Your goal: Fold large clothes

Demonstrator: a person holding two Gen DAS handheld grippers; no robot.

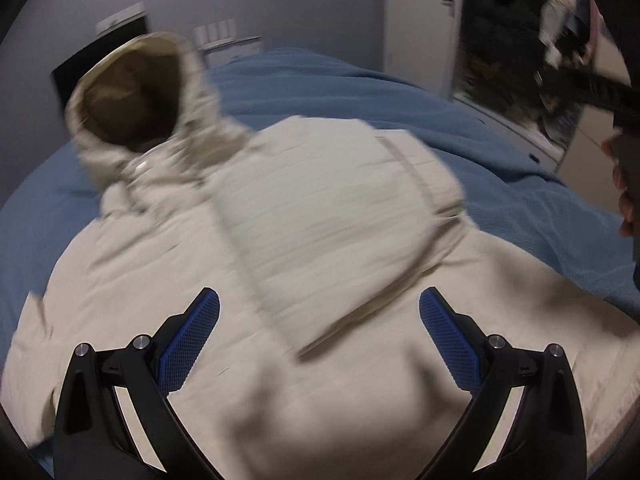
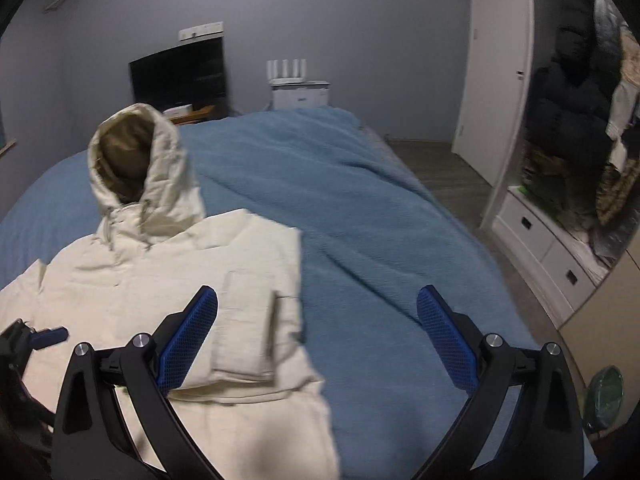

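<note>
A cream hooded jacket (image 2: 160,280) lies flat on a blue blanket (image 2: 360,220) that covers the bed. Its long axis runs away from both grippers: the hem is near the fingers and the hood (image 2: 136,160) is at the far end, pointing to the grey wall. The hood stands open, so its brown lining is visible. One sleeve (image 1: 332,216) is folded across the chest, lying slanted over the body of the jacket.

The left gripper (image 1: 319,312) has its jaws wide apart, with nothing between the blue pads. The folded sleeve lies just beyond the fingertips, and the jacket body fills the space under and between both jaws.

The right gripper (image 2: 317,312) also has its jaws wide apart and holds nothing. Its left finger (image 2: 188,340) is above the edge of the jacket, and its right finger (image 2: 446,340) is above bare blanket. The jacket's side edge passes between the two jaws, nearer the left one.
</note>
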